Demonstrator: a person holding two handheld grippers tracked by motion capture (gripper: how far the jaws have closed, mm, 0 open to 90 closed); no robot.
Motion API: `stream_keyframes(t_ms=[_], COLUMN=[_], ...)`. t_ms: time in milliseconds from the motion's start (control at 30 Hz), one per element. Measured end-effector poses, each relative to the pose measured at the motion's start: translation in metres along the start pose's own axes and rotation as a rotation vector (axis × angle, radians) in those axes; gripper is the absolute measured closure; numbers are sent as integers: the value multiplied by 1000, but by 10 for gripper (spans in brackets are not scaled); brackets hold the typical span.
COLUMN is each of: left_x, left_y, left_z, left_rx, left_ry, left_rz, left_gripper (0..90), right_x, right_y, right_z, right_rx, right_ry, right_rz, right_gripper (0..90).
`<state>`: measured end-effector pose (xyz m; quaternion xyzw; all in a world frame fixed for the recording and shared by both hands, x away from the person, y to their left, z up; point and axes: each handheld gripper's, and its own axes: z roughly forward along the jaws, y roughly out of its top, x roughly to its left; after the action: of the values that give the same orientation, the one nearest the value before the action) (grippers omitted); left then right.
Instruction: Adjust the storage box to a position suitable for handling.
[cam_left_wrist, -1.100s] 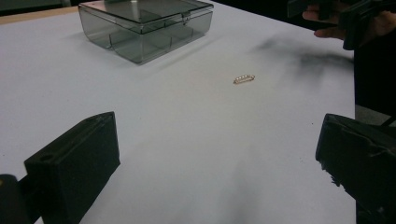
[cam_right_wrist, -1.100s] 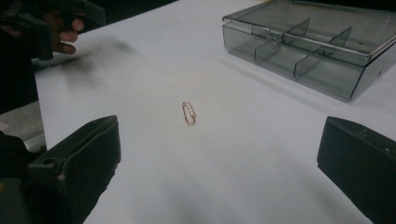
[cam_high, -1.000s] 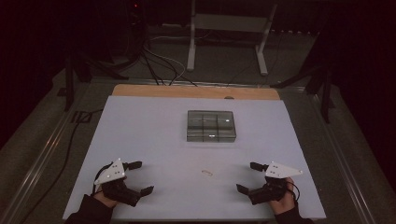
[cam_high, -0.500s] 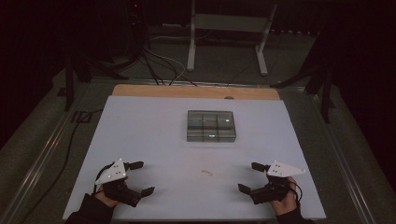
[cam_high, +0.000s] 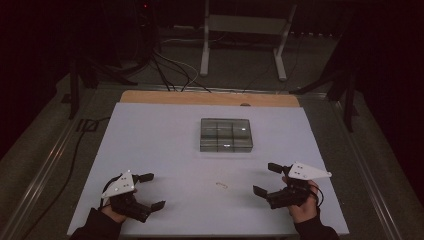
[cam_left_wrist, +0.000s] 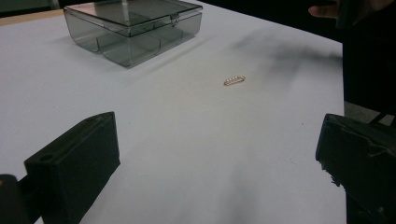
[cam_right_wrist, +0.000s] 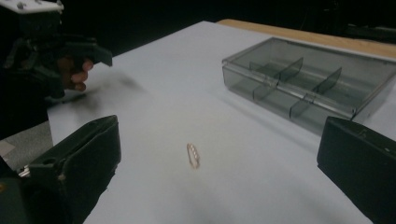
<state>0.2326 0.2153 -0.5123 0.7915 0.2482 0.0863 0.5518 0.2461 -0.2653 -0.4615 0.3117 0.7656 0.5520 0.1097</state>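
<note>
A small gold-coloured clasp (cam_high: 221, 185) lies flat on the white table between my two grippers; it also lies ahead in the left gripper view (cam_left_wrist: 234, 80) and close in the right gripper view (cam_right_wrist: 193, 155). A smoky clear compartment box (cam_high: 226, 134) with its lid down sits at the table's middle (cam_left_wrist: 133, 28) (cam_right_wrist: 308, 81). My left gripper (cam_high: 150, 191) is open near the front left edge, nothing between its jaws. My right gripper (cam_high: 266, 178) is open at the front right, jaws wide, pointing toward the clasp.
The white table top (cam_high: 165, 140) has a wooden strip (cam_high: 210, 98) along its far edge. Beyond it are a metal stand (cam_high: 245, 30) and cables (cam_high: 170, 65) on a dark floor. The other hand's gripper (cam_right_wrist: 56, 42) is across the table in the right gripper view.
Both grippers stay almost where they were, open; the right one has shifted slightly. The clasp and box have not moved.
</note>
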Motion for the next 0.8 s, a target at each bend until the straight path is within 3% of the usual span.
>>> stream_keyframes(t_ms=[400, 800], left_x=[0, 0], left_y=[0, 0], left_z=[0, 1], left_rx=[-3, -2], left_ry=[-2, -7], left_rz=[-3, -7], left_gripper=[15, 14], right_x=[-3, -4], right_y=[12, 16], right_z=[18, 41], right_rx=[12, 41], right_ry=[24, 85], right_rz=[-13, -31], right_gripper=[0, 0])
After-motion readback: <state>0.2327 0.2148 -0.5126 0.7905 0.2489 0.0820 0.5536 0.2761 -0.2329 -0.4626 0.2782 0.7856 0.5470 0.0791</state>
